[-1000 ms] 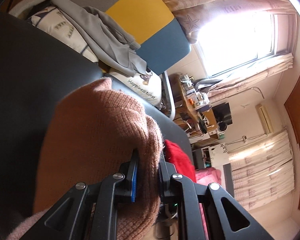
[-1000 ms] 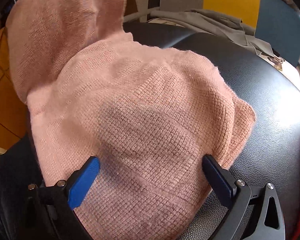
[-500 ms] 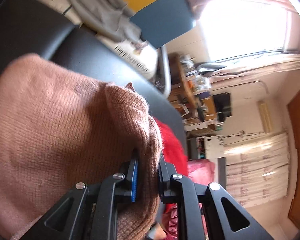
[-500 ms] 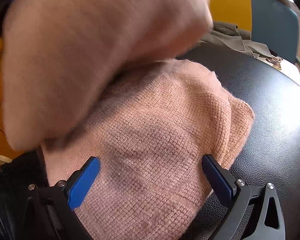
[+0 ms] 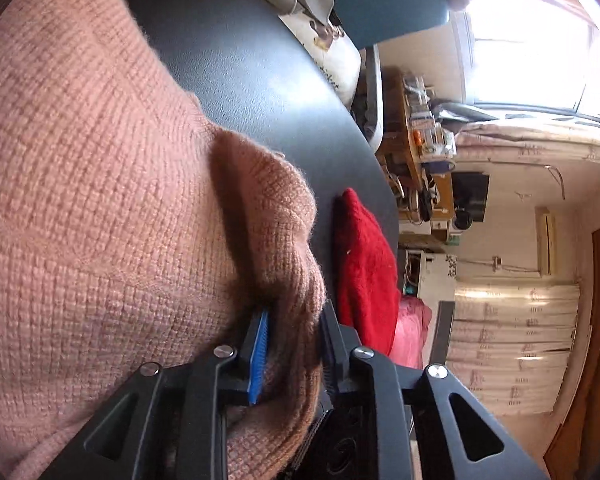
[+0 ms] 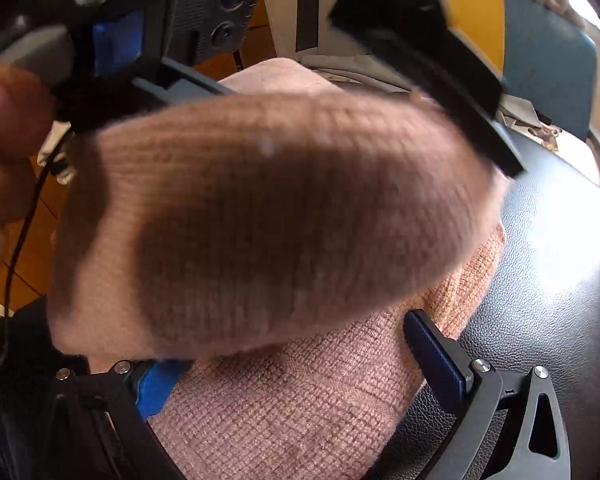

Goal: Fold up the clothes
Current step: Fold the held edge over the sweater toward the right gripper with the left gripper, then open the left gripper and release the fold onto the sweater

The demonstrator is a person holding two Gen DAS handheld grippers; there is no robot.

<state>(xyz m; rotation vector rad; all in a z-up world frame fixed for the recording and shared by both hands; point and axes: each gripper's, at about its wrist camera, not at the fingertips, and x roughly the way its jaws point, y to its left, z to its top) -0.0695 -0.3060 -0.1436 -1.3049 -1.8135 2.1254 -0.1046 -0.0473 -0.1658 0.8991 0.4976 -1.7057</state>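
While our left claw point(image 5: 290, 344) is pinching a fold of the pink knitted sweater point(image 5: 92, 184) over the black leather surface point(image 5: 260, 80), our right claw point(image 6: 300, 364) is hovering open above the sweater.

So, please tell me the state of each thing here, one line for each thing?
Left gripper: shut on a fold of the pink sweater.
Right gripper: open, jaws wide, holding nothing.
Pink sweater: on the black surface, one part lifted and carried over the rest.
Red garment: lying beside the sweater, untouched.
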